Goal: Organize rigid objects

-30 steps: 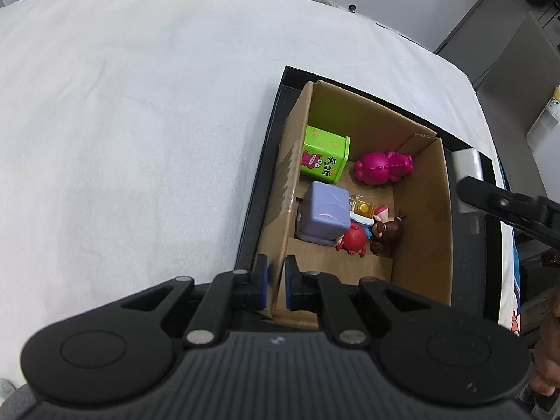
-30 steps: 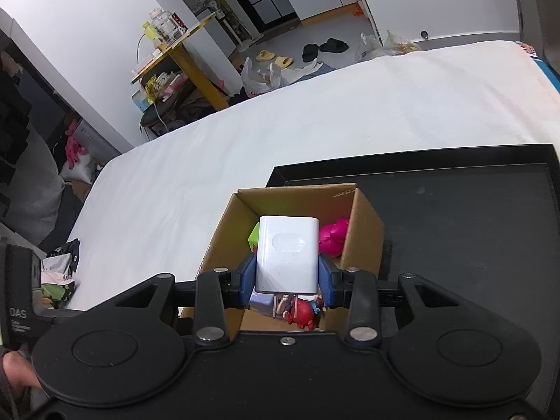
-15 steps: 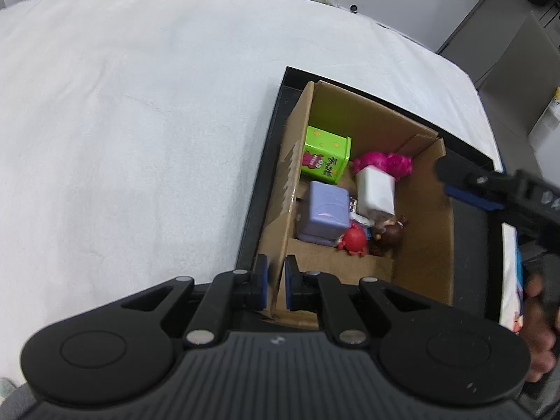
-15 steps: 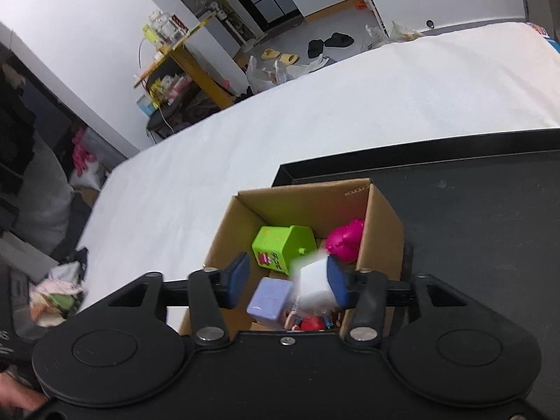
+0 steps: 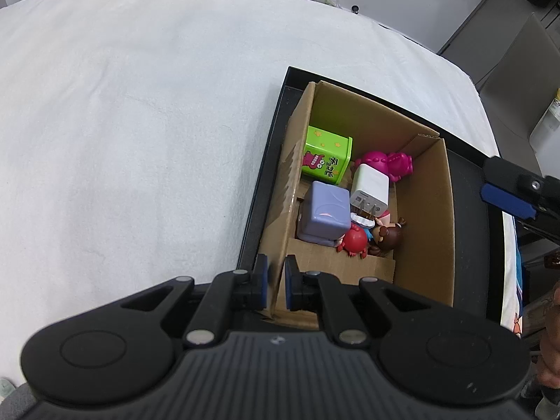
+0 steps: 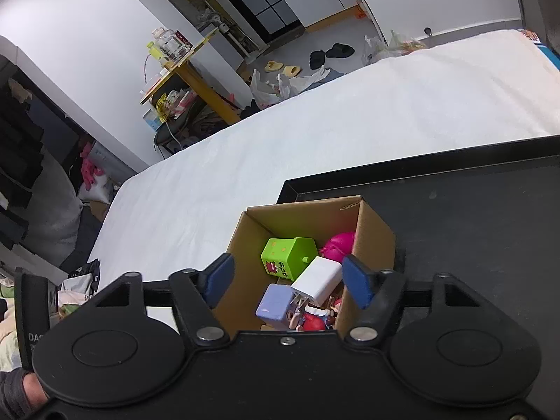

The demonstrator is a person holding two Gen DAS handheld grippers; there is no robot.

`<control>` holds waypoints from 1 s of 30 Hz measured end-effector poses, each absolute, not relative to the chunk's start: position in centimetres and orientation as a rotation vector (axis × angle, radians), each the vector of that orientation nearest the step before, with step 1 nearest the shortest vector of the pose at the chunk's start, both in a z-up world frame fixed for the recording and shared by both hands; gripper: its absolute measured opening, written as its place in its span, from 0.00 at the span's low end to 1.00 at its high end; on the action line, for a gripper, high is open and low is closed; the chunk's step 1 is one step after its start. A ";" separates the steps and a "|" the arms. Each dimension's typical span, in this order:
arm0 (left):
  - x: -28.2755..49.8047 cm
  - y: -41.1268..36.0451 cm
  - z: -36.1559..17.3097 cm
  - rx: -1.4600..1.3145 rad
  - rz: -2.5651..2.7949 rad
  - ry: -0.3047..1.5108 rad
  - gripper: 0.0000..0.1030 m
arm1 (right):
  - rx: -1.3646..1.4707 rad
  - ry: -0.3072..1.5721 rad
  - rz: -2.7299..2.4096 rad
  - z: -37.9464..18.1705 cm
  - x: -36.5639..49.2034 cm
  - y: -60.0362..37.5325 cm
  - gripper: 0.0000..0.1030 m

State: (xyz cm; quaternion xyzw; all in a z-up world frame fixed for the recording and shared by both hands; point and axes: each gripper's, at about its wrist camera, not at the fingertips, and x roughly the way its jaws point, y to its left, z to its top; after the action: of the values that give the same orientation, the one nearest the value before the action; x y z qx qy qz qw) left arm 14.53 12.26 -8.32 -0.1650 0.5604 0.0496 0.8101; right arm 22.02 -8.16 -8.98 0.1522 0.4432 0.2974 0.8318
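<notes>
A cardboard box (image 5: 425, 217) stands on a black tray (image 5: 476, 189). In it lie a white charger (image 5: 370, 189), a green box (image 5: 327, 155), a lilac cube (image 5: 325, 211), a pink toy (image 5: 385, 164), a red figure (image 5: 355, 241) and a brown figure (image 5: 388, 236). My left gripper (image 5: 275, 285) is shut on the box's near left wall. My right gripper (image 6: 286, 280) is open and empty above the box (image 6: 374, 241); the charger (image 6: 316, 276) lies below it. One right finger (image 5: 507, 203) shows at the right edge.
The tray (image 6: 472, 231) sits on a white cloth-covered table (image 5: 133, 122). Beyond the table (image 6: 315, 133) are a yellow side table (image 6: 189, 70), bags and slippers on the floor.
My right gripper opened and let go of the white charger, which dropped into the box among the toys. The right gripper then drew back to the right. The left gripper kept its hold.
</notes>
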 end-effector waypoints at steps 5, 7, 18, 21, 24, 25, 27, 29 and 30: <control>14.6 12.1 -8.2 -0.346 0.118 1.207 0.09 | 0.300 0.935 0.627 -8.4 21.4 -8.3 0.77; 14.7 11.9 -7.9 -0.333 0.122 1.210 0.10 | 0.285 0.932 0.617 -8.2 21.1 -8.5 0.82; 13.7 11.8 -4.9 -0.311 0.092 1.162 0.20 | 0.220 0.935 0.496 -7.2 18.5 -11.1 0.93; 13.1 11.5 -3.8 -0.313 0.090 1.136 0.32 | 0.213 0.933 0.470 -6.9 17.9 -11.8 0.94; 12.4 10.9 -2.5 -0.290 0.079 1.108 0.47 | 0.214 0.930 0.448 -6.6 17.2 -12.4 0.99; 12.1 10.7 -2.1 -0.282 0.071 1.099 0.51 | 0.210 0.929 0.441 -6.5 16.9 -12.5 0.99; 11.5 10.5 -1.2 -0.280 0.058 1.080 0.59 | 0.197 0.928 0.422 -6.2 16.3 -12.6 1.00; 10.7 10.5 -0.4 -0.287 0.039 1.056 0.69 | 0.189 0.924 0.413 -5.8 15.7 -12.9 1.00; 10.4 10.4 -0.1 -0.285 0.037 1.049 0.71 | 0.187 0.923 0.408 -5.6 15.4 -13.0 1.00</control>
State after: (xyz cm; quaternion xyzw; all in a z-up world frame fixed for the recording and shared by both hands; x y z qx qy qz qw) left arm 10.39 10.41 -0.05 -0.1357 0.4990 0.0174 0.8557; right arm 15.42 -13.05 -5.60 0.0893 0.4413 0.1953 0.8713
